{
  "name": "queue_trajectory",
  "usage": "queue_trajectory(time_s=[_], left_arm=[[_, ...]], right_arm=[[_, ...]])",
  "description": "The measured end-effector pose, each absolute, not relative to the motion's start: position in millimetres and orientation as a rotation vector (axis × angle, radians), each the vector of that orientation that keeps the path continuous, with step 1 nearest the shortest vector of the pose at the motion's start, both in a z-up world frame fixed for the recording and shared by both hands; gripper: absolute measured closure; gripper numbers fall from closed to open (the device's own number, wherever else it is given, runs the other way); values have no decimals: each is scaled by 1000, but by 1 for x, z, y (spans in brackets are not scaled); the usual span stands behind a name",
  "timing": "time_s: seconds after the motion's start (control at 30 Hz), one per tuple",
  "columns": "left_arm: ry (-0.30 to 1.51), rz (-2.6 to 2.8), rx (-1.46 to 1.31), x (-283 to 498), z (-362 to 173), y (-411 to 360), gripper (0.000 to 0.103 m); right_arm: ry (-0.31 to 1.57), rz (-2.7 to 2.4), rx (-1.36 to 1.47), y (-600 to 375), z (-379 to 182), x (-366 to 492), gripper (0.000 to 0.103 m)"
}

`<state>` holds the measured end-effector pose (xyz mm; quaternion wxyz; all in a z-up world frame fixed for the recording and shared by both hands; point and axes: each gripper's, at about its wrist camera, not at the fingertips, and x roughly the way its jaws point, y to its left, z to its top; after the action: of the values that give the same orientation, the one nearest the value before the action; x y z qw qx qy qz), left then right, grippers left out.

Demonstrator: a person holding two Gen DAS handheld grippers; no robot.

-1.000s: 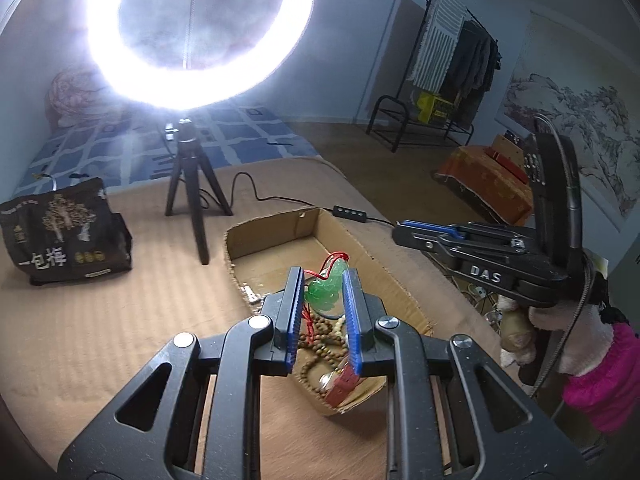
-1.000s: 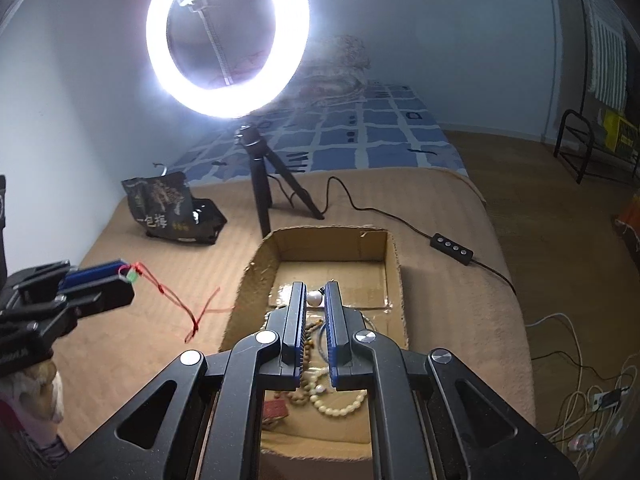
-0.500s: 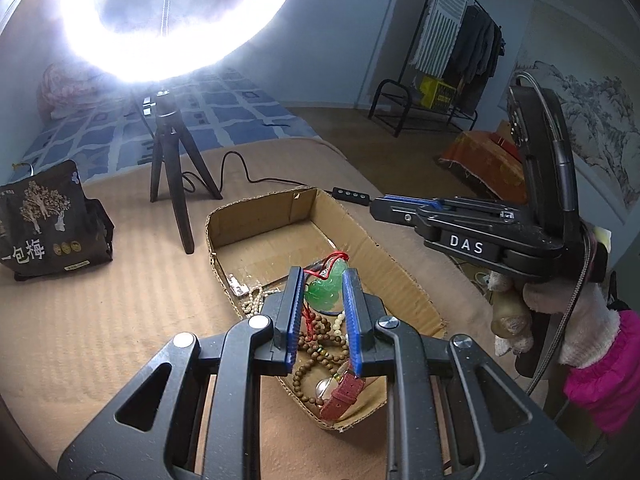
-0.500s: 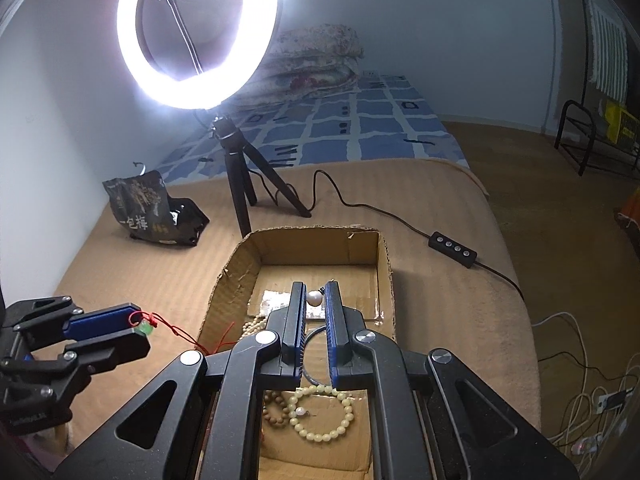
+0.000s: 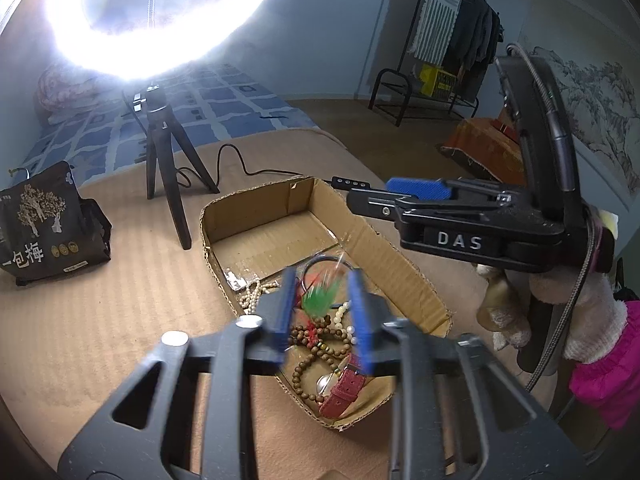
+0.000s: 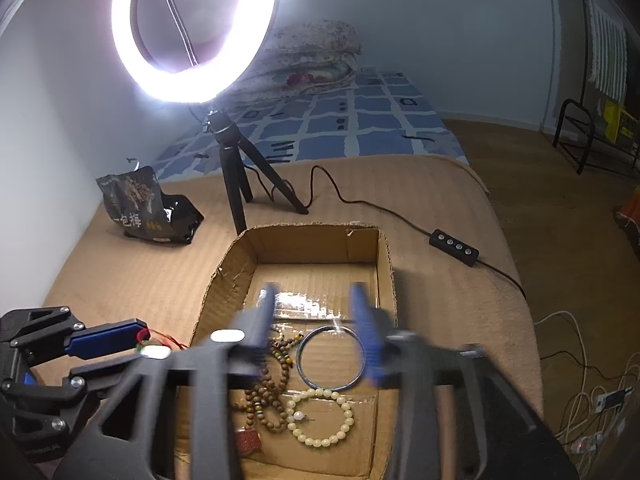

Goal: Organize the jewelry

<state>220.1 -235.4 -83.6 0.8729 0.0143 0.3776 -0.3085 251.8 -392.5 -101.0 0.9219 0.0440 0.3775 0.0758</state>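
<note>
An open cardboard box lies on the brown bed cover. It holds brown bead strings, a pale bead bracelet, a dark bangle and a red-strapped watch. My left gripper is open over the box, blurred; a green pendant on red cord is blurred between its jaws, loose. My right gripper is open and empty above the bangle. It also shows in the left wrist view.
A ring light on a black tripod stands behind the box, its cable and switch running right. A black snack bag lies at the left. A clothes rack stands across the room.
Both grippers have opened wide. The green pendant, held in the left jaws before, is now loose and blurred between them. The bangle the right gripper held now lies in the box.
</note>
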Motion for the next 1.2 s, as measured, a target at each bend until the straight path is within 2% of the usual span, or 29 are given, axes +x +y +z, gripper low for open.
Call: queue_trajectory(time_s=[0.03, 0.07, 0.3, 0.47, 1.2], left_arm=[[785, -643, 32, 220, -83, -235, 50], [777, -639, 35, 219, -83, -235, 47], [782, -629, 49, 218, -84, -235, 39], [778, -625, 49, 217, -83, -233, 38], [701, -595, 53, 180, -48, -196, 38]], right_arm=[[762, 151, 89, -392, -99, 250, 44], [757, 149, 90, -392, -98, 250, 44], [755, 145, 81, -390, -96, 249, 39], [754, 133, 79, -388, -96, 247, 36], [722, 107, 82, -371, -61, 212, 35]])
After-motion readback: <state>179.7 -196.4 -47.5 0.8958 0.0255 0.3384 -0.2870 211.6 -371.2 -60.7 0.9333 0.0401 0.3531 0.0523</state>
